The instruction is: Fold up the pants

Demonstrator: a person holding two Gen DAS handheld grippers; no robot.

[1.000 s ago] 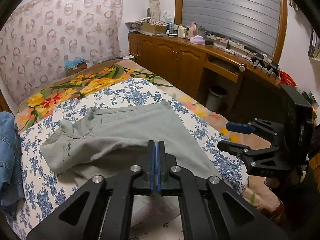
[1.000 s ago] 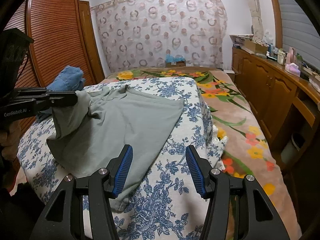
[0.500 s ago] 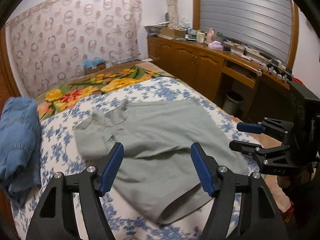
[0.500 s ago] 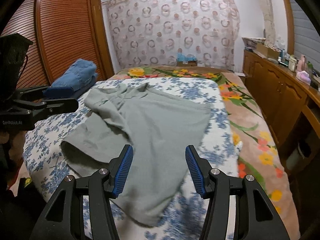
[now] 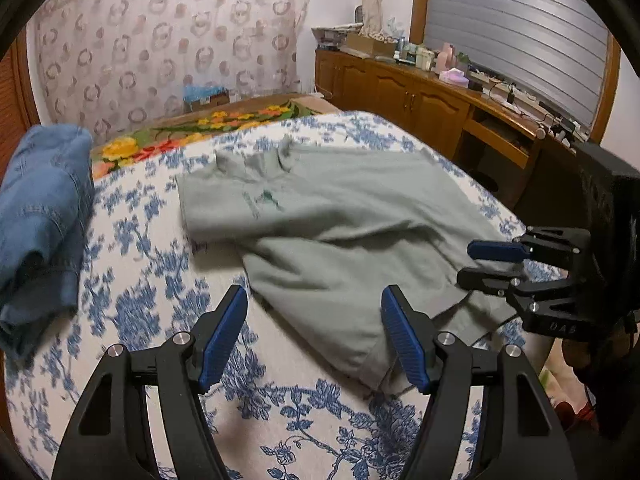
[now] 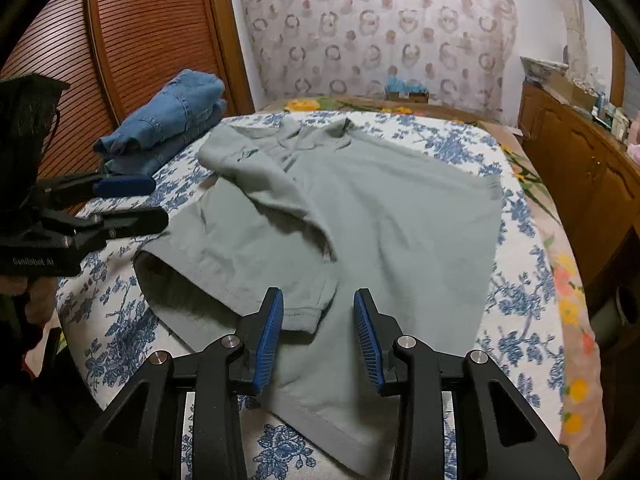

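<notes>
Grey-green pants (image 5: 340, 220) (image 6: 380, 220) lie spread and rumpled on the bed, one leg folded over the other. My left gripper (image 5: 315, 300) hovers open over their near left edge, with nothing gripped; the right wrist view shows it at the left (image 6: 132, 200). My right gripper (image 6: 318, 300) hangs just above a leg hem (image 6: 304, 316). Its jaws are closing, with cloth lying beneath the gap, and the pads do not press on it. The left wrist view shows this gripper at the right (image 5: 496, 264).
Folded blue jeans (image 5: 40, 200) (image 6: 172, 116) sit at the bed's far left. A blue floral cover (image 5: 140, 260) (image 6: 516, 300) tops the bed. Wooden cabinets (image 5: 400, 92) (image 6: 580, 160) run along the right. A louvred door (image 6: 140, 32) stands at the left.
My left gripper opened and let go of the pants, which dropped onto the bed. Both grippers came lower, nearer the pants. The right jaws have narrowed.
</notes>
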